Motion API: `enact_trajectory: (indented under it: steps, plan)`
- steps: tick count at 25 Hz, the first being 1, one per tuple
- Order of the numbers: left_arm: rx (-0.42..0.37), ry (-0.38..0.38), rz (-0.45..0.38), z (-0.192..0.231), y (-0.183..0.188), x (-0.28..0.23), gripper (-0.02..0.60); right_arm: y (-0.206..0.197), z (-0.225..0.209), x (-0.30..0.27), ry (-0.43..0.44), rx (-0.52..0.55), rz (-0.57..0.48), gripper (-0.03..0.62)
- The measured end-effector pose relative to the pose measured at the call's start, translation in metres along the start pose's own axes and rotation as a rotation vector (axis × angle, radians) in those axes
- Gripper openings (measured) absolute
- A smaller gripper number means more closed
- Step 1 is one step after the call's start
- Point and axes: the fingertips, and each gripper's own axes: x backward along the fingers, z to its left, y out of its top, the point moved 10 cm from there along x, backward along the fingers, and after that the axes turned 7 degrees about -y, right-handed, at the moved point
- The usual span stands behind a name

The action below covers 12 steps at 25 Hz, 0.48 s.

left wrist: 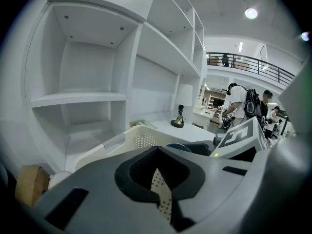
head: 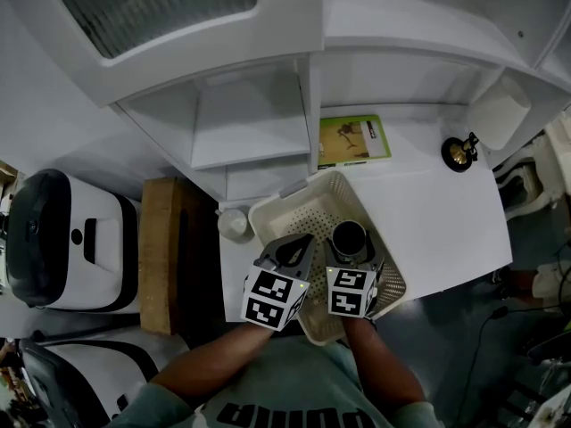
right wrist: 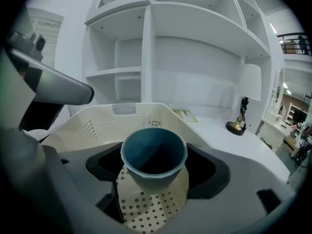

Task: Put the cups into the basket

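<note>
A cream perforated basket stands on the white desk. My right gripper is shut on a dark blue cup and holds it upright over the basket floor. In the right gripper view the blue cup sits between the jaws with its mouth up, above the basket. My left gripper hovers over the basket's left side, shut and empty; only a thin strip of basket floor shows between its jaws. A small white cup stands on the desk just left of the basket.
A green book lies behind the basket, and a small brass ornament and white lamp shade stand at the right. White shelves rise behind. A wooden block and a black-and-white machine are at the left.
</note>
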Motion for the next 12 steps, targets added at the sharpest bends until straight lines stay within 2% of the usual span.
enact_trajectory:
  steps: [12]
  plan:
    - [0.027,-0.01,0.005,0.0029,-0.0033,0.0019,0.006,-0.0041,-0.001,-0.0103,-0.025,-0.024,0.102,0.38]
